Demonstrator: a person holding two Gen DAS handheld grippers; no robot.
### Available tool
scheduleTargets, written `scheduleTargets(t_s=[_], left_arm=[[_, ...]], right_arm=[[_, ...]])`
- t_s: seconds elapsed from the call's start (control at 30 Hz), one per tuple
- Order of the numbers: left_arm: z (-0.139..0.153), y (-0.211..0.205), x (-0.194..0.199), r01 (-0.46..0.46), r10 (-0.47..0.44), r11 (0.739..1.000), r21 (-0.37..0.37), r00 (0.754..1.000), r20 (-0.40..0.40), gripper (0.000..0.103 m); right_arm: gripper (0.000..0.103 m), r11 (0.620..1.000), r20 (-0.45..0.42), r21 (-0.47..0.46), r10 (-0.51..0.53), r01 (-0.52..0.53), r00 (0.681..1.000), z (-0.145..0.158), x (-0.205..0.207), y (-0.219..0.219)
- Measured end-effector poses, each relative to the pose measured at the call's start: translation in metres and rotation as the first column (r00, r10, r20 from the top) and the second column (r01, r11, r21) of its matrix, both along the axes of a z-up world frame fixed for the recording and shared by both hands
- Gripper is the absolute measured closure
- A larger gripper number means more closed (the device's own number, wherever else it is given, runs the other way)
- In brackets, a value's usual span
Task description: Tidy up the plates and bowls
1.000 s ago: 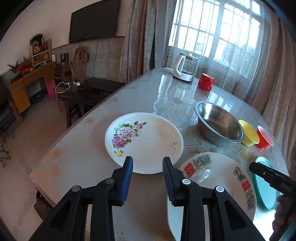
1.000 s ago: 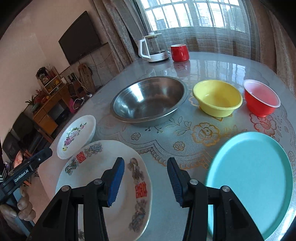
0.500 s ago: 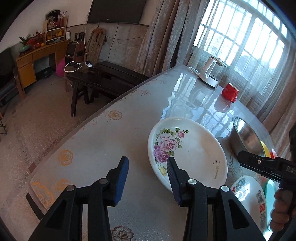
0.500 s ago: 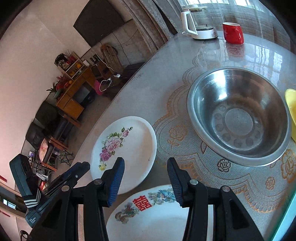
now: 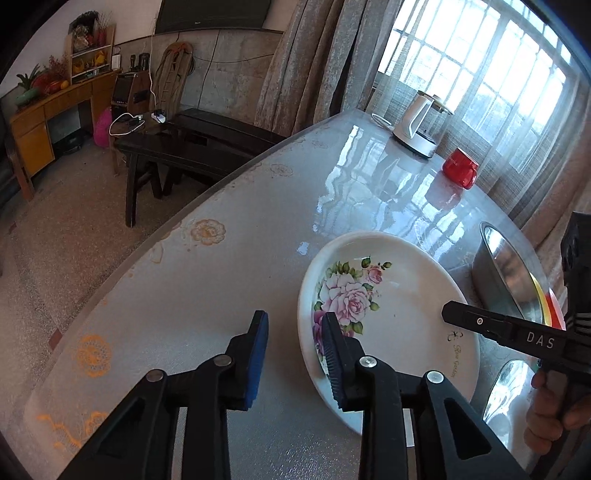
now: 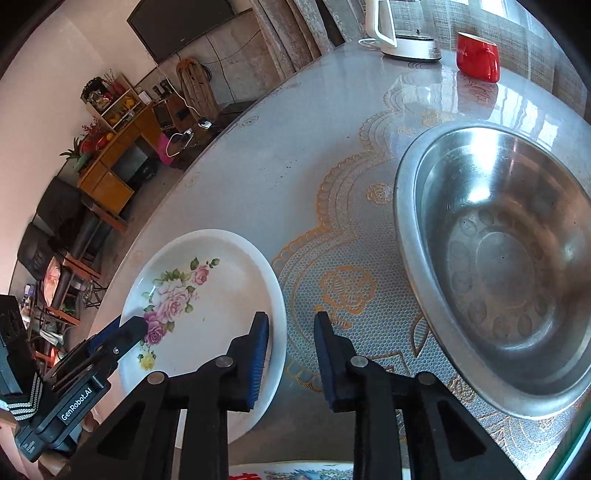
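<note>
1. Right now my left hand-held gripper (image 5: 293, 345) sits low in the left wrist view, over the near left rim of the rose plate (image 5: 399, 306). Its jaws are closing, with the rim between them; one blue pad is over the bare table (image 5: 221, 280) and the other over the plate's roses. I see no pad pressing on the plate.
2. My right hand-held gripper (image 6: 290, 345) sits low in the centre of the right wrist view, straddling the plate's right rim (image 6: 207, 295). Its jaws are closing too, the left pad over the plate and the right one over the gold lace pattern of the table (image 6: 295, 166). I see a gap on both sides of the rim.
3. In the right wrist view the rose plate lies at lower left, flat on the table, near its edge.
4. To the right in that view stands the steel bowl (image 6: 506, 266), upright, apart from the plate.
5. At the top of the frame I see a red mug (image 6: 476, 55) just beside a white kettle (image 6: 402, 33).
6. Along the bottom edge a strip of a second plate (image 6: 317, 472) with red characters shows.
7. In the left wrist view the other gripper reaches in from the right over the plate, with fingers of my hand (image 5: 554, 402) on its handle.
</note>
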State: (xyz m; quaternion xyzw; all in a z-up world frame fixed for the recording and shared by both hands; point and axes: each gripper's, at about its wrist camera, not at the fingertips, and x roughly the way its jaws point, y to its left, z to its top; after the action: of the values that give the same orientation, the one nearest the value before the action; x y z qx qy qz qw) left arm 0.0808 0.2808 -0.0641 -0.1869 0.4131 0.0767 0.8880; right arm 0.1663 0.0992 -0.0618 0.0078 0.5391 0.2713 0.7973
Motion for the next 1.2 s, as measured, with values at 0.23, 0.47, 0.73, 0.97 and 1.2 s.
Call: scheduleTargets(t_s=[0.23, 0.47, 0.73, 0.97, 1.2], left_arm=[[-0.001, -0.01, 0.002, 0.037, -0.037, 0.999, 0.007, 0.999, 0.026, 0.076], [0.007, -0.009, -0.007, 0.042, -0.039, 0.998, -0.05, 0.997, 0.066, 0.076], [0.036, -0.026, -0.018, 0.081, -0.077, 0.996, -0.026, 0.989, 0.127, 0.076], [0.059, -0.054, -0.023, 0.123, -0.125, 0.992, 0.017, 0.979, 0.159, 0.076], [0.072, -0.095, -0.025, 0.2, -0.203, 0.979, 0.034, 0.965, 0.166, 0.076]], right_arm=[[0.084, 0.998, 0.021, -0.026, 0.063, -0.062, 0.998, 0.003, -0.005, 0.009], [0.084, 0.998, 0.044, 0.013, 0.053, -0.054, 0.998, 0.015, -0.008, -0.001], [0.082, 0.996, 0.042, 0.093, 0.013, -0.016, 0.999, 0.031, -0.018, -0.03], [0.082, 0.986, 0.058, 0.165, -0.048, 0.037, 0.997, 0.046, -0.034, -0.068], [0.082, 0.971, 0.076, 0.215, -0.121, 0.102, 0.99, 0.059, -0.049, -0.105]])
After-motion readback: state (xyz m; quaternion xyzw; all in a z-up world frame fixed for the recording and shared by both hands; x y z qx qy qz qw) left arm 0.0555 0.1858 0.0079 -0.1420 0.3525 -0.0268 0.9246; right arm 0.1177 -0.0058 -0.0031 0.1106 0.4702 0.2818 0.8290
